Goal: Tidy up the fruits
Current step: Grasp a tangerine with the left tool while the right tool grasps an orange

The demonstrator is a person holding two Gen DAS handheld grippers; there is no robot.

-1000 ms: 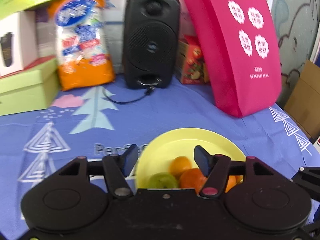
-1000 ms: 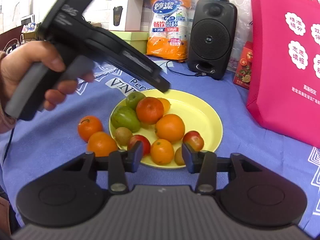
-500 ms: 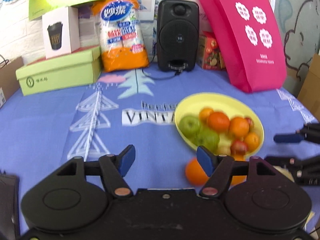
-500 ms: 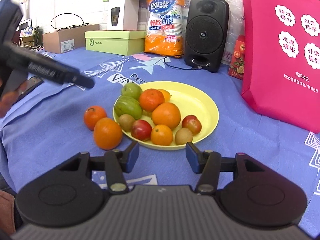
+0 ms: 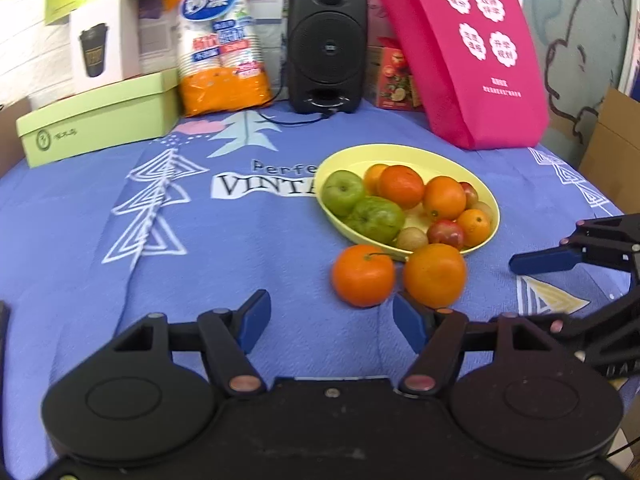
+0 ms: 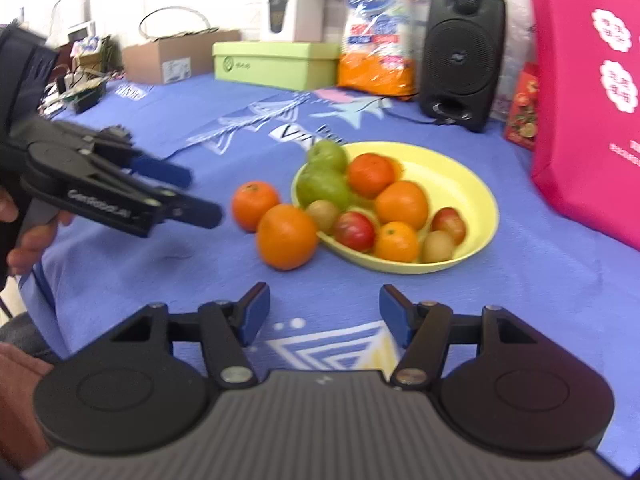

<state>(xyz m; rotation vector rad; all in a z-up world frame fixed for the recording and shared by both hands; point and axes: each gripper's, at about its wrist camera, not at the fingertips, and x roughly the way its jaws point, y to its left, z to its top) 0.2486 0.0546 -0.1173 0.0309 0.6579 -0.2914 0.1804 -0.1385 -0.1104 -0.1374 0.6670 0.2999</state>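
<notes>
Left wrist view shows the left tongs [image 5: 328, 316] apart and empty, near two oranges [image 5: 362, 275] resting on the worktop [image 5: 200, 240] against the yellow plate [image 5: 490, 200] of fruit. A nudge from a fingertip could, I judge, roll either one away. Half a second ago these tongs sat farther back; the right tongs [image 6: 324, 312] are likewise apart and empty.
</notes>
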